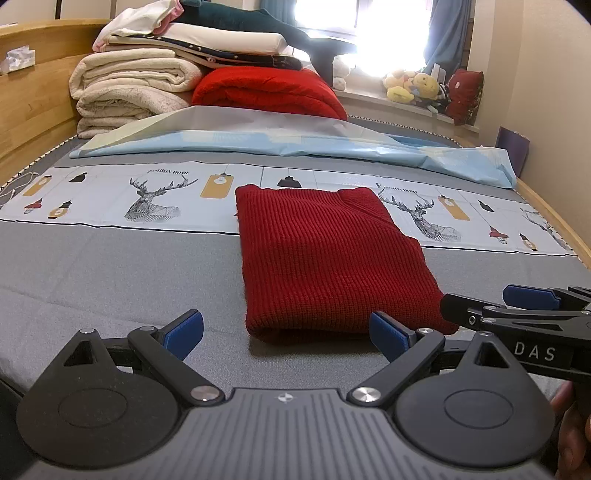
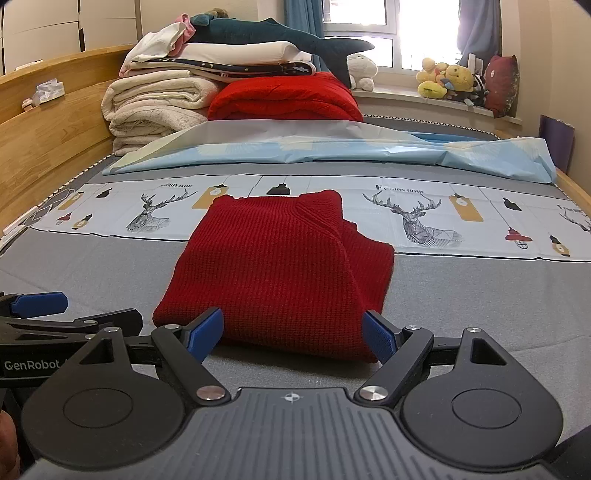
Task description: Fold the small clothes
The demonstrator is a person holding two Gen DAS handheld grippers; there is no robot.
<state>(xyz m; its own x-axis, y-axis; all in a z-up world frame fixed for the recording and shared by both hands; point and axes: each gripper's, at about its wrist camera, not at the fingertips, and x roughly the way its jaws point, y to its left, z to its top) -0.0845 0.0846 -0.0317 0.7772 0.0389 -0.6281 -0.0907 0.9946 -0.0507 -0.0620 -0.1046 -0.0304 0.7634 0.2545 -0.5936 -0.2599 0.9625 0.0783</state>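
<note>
- A folded red knit sweater [image 1: 325, 266] lies flat on a grey bedsheet [image 1: 110, 273], its far edge overlapping the deer-print pillowcase strip [image 1: 147, 199] spread just beyond it.
- The left gripper [image 1: 286, 332] hangs at the sweater's near hem with its jaws spread wide and nothing between them; one blue pad [image 1: 391, 334] sits just in front of the hem's near corner, and whether it touches the knit cannot be told.
- The right gripper [image 2: 293, 332] stands equally released, its blue pads flanking the near hem on either side without pressing on it.
- Risk, as a judgement: the top layer runs diagonally across the sweater's right half, so a pinch that catches only that layer could peel the fold open when lifted.
- A second risk: the thick knit looks heavy and slack, and a grip too near one corner could let the far side sag and bunch.
- Jaws closing low against the sweater might also snag the bedsheet and drag it along.
- Beyond the sweater, a light blue sheet [image 1: 295, 144] lies crumpled, then a red quilt [image 1: 269, 92] and stacked cream blankets [image 1: 129, 88] against the wooden bed frame [image 1: 33, 103].
- Plush toys [image 2: 447, 83] line the windowsill behind the sweater, under a bright window with blue curtains [image 2: 476, 33].
</note>
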